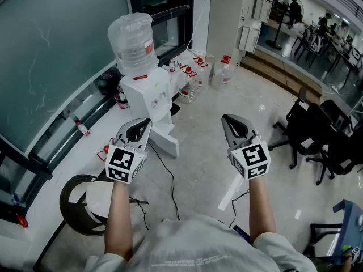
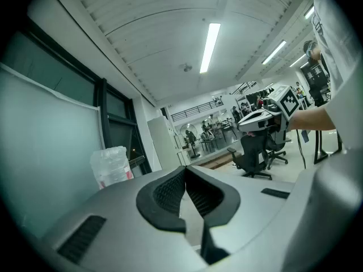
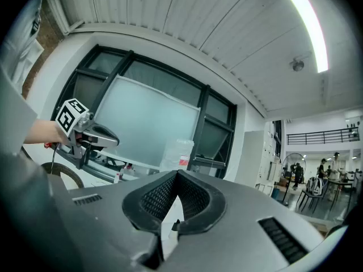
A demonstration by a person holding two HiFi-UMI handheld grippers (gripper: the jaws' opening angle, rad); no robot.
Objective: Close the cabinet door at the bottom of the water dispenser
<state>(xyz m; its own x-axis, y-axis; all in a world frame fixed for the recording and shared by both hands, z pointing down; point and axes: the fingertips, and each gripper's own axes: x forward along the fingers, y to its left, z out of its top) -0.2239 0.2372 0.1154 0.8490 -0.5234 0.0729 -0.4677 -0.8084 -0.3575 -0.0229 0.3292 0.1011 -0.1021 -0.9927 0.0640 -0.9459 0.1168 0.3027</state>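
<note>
The white water dispenser (image 1: 148,98) stands by the glass wall with a clear bottle (image 1: 134,39) on top. At its foot a white panel (image 1: 165,142) juts out toward me; it looks like the open cabinet door. My left gripper (image 1: 144,122) hangs level in front of the dispenser, apart from it, jaws shut and empty. My right gripper (image 1: 228,119) hangs level further right over the floor, also shut and empty. The left gripper view shows the closed tips (image 2: 185,169), the bottle (image 2: 112,164) and the right gripper (image 2: 266,113). In the right gripper view its tips (image 3: 177,172) meet.
Several water jugs (image 1: 195,78) stand on the floor behind the dispenser. A black-rimmed round object (image 1: 85,204) lies at lower left, with a cable (image 1: 165,171) trailing across the floor. Black office chairs (image 1: 317,135) crowd the right side. A glass wall (image 1: 51,44) runs along the left.
</note>
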